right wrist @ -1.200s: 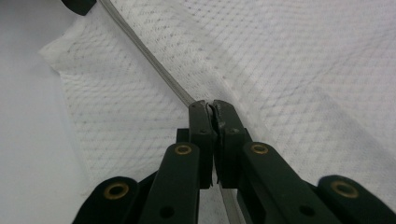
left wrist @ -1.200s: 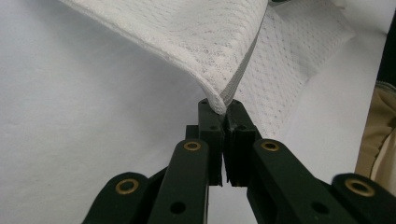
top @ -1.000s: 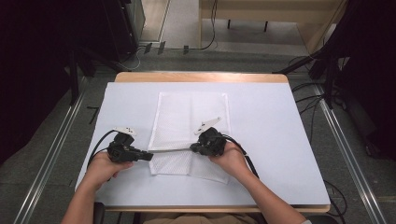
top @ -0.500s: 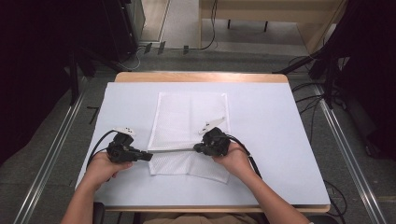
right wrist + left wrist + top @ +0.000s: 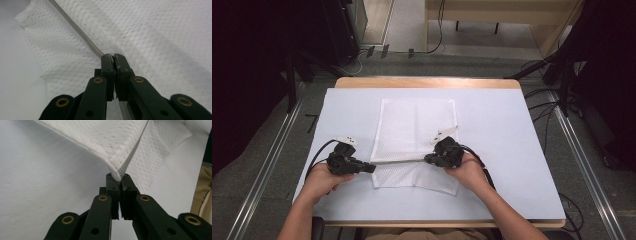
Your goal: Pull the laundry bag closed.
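From my feed, the table (image 5: 522,150) had a pale blue-white top with a wooden strip showing along its far edge. Grey carpet floor (image 5: 272,165) surrounded it. Metal rails (image 5: 264,165) ran down both sides. Cables (image 5: 542,105) lay off the far right corner. Dark equipment (image 5: 257,55) stood far left; a light wood unit (image 5: 502,12) stood behind.

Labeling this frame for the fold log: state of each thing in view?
Cloth: white mesh, flat on the table, near edge pinched up and stretched taut.
Left claw: shut on cloth edge.
Right claw: shut on cloth edge.
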Demonstrator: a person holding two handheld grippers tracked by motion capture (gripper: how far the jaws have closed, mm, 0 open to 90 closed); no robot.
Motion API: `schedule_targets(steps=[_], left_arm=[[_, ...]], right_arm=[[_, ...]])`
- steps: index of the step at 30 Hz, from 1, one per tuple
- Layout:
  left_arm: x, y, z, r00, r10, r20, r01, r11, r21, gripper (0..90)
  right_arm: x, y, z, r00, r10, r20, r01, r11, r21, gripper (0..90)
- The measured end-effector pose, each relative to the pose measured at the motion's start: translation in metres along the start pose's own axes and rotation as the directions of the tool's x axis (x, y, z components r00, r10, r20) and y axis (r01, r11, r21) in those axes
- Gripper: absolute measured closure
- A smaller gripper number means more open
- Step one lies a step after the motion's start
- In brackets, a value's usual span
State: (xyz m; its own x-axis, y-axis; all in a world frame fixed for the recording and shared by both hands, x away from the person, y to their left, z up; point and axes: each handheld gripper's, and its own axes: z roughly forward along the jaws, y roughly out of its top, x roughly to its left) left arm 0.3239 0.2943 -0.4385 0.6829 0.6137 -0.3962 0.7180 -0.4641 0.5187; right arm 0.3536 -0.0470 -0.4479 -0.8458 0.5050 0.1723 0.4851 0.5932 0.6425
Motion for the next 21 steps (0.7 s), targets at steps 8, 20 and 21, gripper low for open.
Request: schedule_targets(steps=[8, 20, 21], left_arm=[[0.0, 0.0, 0.0, 1.0, 0.009, 0.0, -0.009, 1.0, 0.004, 87.8], [0.001, 0.0, -0.001, 1.0, -0.001, 0.002, 0.001, 1.0, -0.001, 87.8], [0.001, 0.0, -0.001, 1.0, -0.002, 0.002, 0.002, 1.0, 0.0, 87.8]], right_arm=[[-0.003, -0.004, -0.006, 1.0, 0.009, 0.0, -0.009, 1.0, 0.001, 89.1], [-0.01, -0.018, -0.018, 0.9997, 0.02, 0.016, -0.02, 1.0, 0.011, 89.1], [-0.012, -0.019, -0.019, 0.9996, 0.023, 0.017, -0.023, 1.0, 0.008, 89.1]])
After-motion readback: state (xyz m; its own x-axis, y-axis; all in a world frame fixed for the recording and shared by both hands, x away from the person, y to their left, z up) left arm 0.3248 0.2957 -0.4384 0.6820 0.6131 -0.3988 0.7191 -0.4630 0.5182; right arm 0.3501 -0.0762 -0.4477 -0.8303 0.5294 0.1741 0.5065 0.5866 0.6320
